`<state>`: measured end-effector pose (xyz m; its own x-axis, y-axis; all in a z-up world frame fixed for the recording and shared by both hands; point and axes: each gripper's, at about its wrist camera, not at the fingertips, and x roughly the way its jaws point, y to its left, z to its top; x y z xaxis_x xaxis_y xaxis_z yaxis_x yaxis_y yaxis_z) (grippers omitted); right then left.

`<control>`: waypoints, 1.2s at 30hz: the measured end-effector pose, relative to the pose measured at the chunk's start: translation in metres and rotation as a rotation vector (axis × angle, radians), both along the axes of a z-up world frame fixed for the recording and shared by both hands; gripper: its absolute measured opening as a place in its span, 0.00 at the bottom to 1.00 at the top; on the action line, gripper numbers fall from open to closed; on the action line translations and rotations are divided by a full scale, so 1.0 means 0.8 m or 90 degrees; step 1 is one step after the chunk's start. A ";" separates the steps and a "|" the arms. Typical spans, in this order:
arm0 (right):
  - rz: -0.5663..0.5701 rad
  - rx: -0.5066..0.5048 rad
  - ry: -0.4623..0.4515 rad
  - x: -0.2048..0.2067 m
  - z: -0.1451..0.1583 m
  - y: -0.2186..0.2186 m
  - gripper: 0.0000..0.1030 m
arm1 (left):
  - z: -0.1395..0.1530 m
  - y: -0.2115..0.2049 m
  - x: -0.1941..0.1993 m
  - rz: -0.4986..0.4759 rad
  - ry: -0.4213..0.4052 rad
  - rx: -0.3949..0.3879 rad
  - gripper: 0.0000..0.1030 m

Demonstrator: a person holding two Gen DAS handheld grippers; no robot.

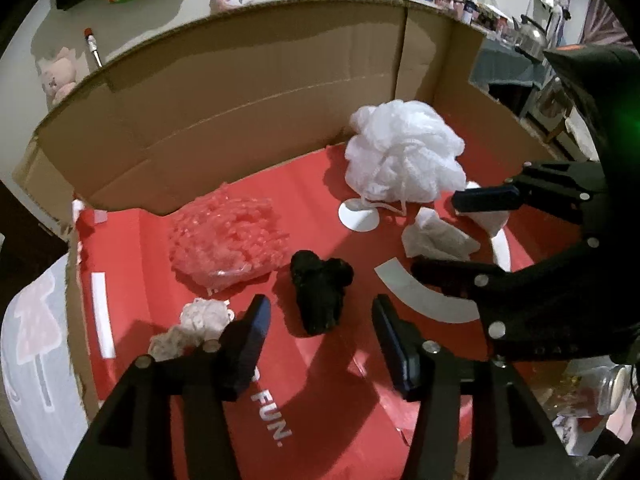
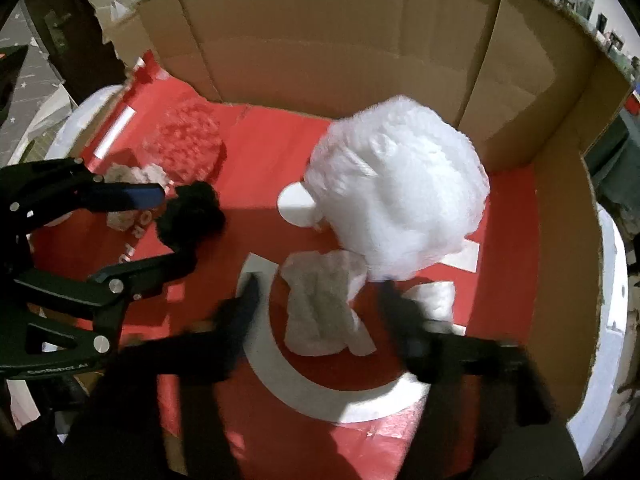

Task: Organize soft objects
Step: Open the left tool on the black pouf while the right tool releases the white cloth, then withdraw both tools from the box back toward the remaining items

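Red box floor (image 1: pixel 320 184), black plush (image 1: pixel 320 292) between left gripper (image 1: pixel 320 320)

Dim indoor light, fisheye warp, motion blur

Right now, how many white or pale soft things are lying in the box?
4: the white mesh pouf at the back, a crumpled cloth before it, another white piece beside that, a pale lacy bundle at left. More may be hidden.

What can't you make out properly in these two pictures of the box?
- Right gripper: its fingers are motion-blurred in the right wrist view.
- Small white wad: partly hidden behind the right finger there.
- Pale lacy bundle: partly covered by the left gripper in the left wrist view.
- Print on the red box floor: only "FUN." shows.
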<state>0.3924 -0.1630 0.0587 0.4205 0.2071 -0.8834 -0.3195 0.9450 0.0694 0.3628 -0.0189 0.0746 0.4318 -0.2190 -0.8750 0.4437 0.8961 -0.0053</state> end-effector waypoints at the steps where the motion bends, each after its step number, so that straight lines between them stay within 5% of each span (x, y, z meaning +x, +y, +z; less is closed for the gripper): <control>1: -0.003 -0.004 -0.009 -0.003 0.004 0.000 0.64 | 0.004 0.003 -0.005 0.002 -0.005 -0.004 0.58; 13: -0.028 -0.010 -0.090 -0.068 0.081 -0.010 0.69 | 0.078 0.042 -0.087 0.047 -0.117 -0.088 0.89; 26: -0.047 0.011 -0.261 -0.225 0.170 -0.013 0.77 | 0.137 0.042 -0.219 0.072 -0.264 -0.163 0.99; 36: -0.078 0.027 -0.372 -0.353 0.161 -0.012 0.82 | 0.131 0.043 -0.329 0.077 -0.348 -0.191 1.00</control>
